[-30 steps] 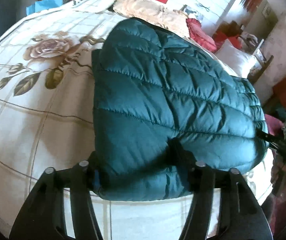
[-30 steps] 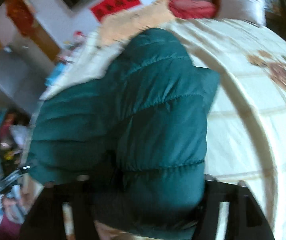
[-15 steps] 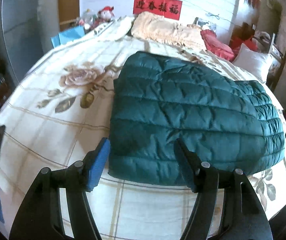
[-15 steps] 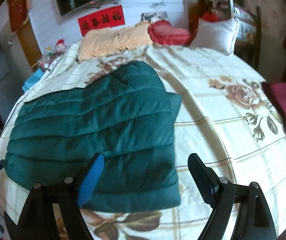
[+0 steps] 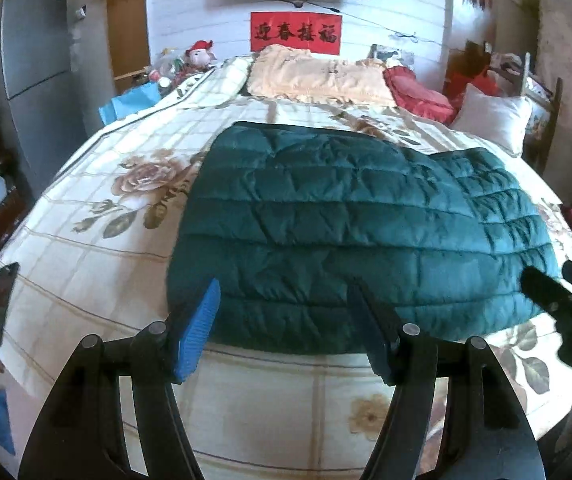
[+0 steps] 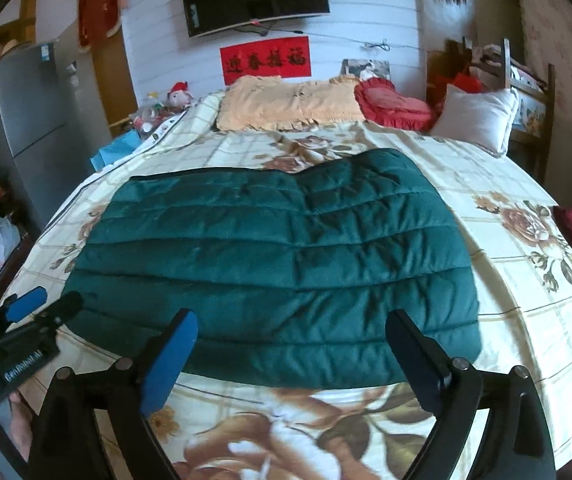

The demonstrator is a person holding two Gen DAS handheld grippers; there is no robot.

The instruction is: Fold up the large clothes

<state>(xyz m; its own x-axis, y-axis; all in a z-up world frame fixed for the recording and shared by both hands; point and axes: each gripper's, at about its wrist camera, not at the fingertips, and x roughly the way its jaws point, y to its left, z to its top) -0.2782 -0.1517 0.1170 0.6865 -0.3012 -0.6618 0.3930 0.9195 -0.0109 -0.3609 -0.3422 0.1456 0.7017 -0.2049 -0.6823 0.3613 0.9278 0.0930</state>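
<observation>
Now both tools are clear of the folded jacket (image 5: 349, 232), whereas a second ago each had its fingers pressed into the near hem of the padding. The left tool (image 5: 286, 332) stands spread and empty just short of the near edge. The right tool (image 6: 291, 356) is wider, its jaws opening, with nothing between them. Both views also take in far more of the room than before, including the wall beyond the bed.

The jacket is a dark teal quilted puffer, smooth and slightly shiny, stitched into puffy horizontal bands. It lies flat as a broad, rounded rectangle on the bed (image 6: 505, 280), just ahead of both tools. Its long axis runs from side to side across the tools' line of sight, and the stitched bands run the same way. One shorter, narrower section rises toward the pillows on the right-hand side.

The bedspread is cream with a faint check and large brown roses. A dark phone (image 5: 0, 304) lies far to the left of the left tool, near the bed's edge.
</observation>
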